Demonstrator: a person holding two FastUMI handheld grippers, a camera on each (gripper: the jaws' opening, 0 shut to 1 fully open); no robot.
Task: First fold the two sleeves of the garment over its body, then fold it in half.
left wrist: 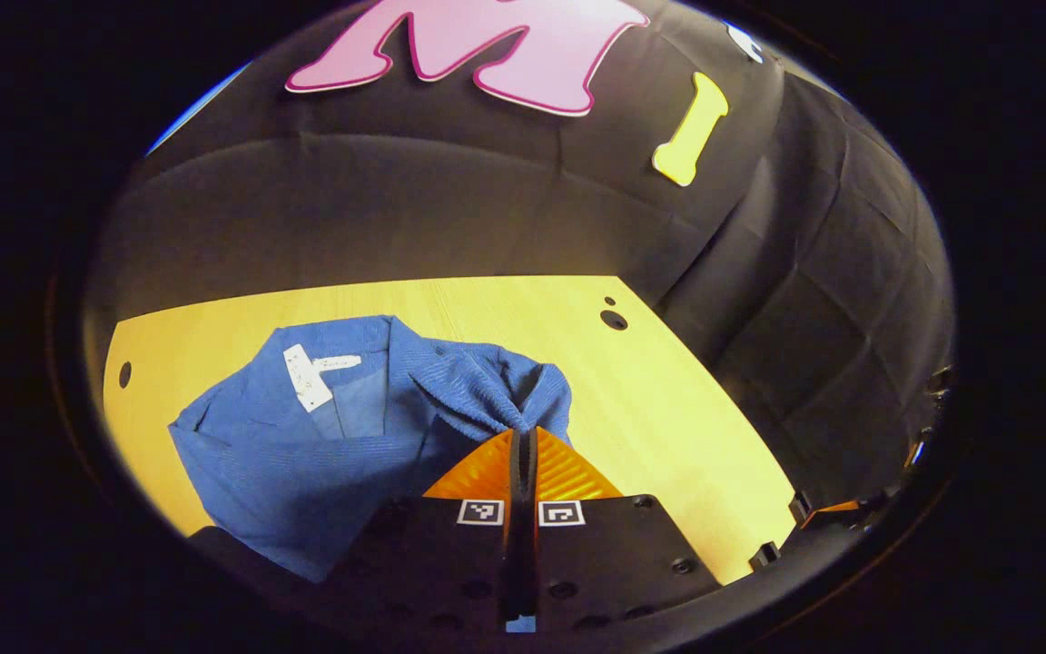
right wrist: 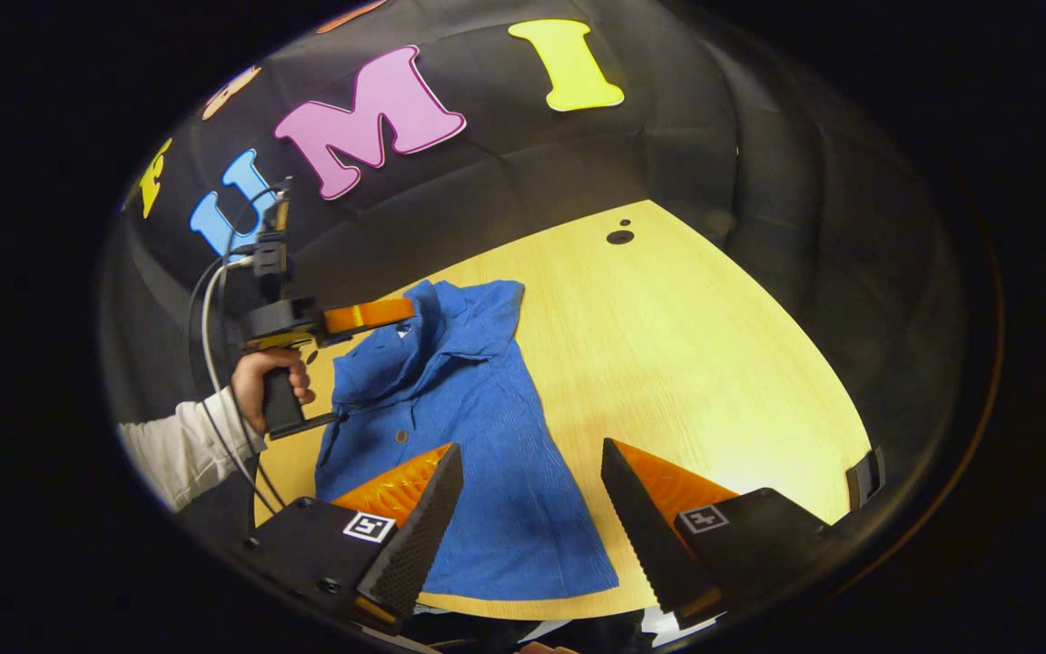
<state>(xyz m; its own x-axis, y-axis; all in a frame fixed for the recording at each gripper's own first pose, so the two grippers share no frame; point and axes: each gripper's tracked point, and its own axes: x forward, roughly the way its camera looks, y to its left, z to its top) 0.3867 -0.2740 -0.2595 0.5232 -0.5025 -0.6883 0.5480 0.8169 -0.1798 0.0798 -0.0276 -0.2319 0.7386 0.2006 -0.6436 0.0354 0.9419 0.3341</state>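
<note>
Blue shirt [right wrist: 478, 427] is lying on the wooden table [right wrist: 714, 363], toward 9 o'clock; one sleeve [left wrist: 487, 386] is being carried over the body. Left gripper [left wrist: 523, 436] is pinching that sleeve, fingers closed. Right gripper [right wrist: 532, 495] is hovering at the hem, fingers wide apart, empty. Other sleeve's state unclear; halving fold not yet done

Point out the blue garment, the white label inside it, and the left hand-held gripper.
blue garment [right wrist: 496, 472]: right gripper view, on its flat body panel.
white label [left wrist: 307, 378]: left gripper view, on the tag's middle.
left hand-held gripper [left wrist: 522, 434]: left gripper view, between its fingertips pinching the fabric.
</note>
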